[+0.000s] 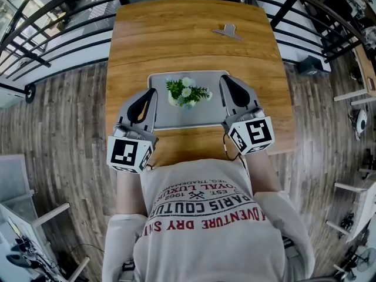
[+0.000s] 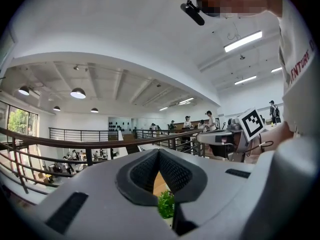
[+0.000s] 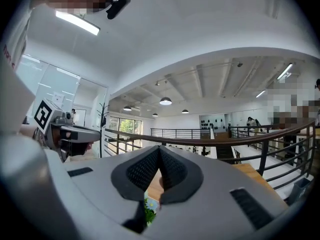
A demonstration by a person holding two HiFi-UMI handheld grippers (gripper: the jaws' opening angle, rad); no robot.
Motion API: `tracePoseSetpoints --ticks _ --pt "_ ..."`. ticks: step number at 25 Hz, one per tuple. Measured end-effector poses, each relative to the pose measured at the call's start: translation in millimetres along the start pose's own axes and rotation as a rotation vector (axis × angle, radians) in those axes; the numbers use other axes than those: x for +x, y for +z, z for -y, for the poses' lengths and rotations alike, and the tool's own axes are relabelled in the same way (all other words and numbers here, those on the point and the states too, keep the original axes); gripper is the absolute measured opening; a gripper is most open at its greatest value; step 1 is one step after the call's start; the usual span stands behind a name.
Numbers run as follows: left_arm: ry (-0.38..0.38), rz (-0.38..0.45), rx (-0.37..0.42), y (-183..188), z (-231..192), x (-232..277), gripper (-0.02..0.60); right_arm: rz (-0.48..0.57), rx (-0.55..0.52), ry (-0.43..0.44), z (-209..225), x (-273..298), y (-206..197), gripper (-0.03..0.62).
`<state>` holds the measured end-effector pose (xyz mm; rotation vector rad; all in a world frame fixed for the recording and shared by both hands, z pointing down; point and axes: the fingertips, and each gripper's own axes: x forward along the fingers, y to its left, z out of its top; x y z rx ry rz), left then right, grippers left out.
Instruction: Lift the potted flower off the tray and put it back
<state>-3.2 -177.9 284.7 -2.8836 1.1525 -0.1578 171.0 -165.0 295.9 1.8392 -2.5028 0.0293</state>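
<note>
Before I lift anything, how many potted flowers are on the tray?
1. The potted flower stands in the far half of the grey tray, between the left gripper and the right gripper. None seems hidden.

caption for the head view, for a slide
White-flowered potted plant on a grey rectangular tray on a wooden table, left gripper and right gripper flanking it.

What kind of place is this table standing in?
Probably a mezzanine in a large open hall: a railing runs past the wooden table, pendant lamps hang from the high ceiling, and people stand far beyond.
</note>
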Motion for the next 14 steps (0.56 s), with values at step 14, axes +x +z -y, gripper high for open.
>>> tracePoseSetpoints --ticks 14 --pt "-0.001 -0.055 0.047 -8.6 2.5 5.4 0.012 -0.012 0.022 0.006 -0.4 1.1 -0.2 0.026"
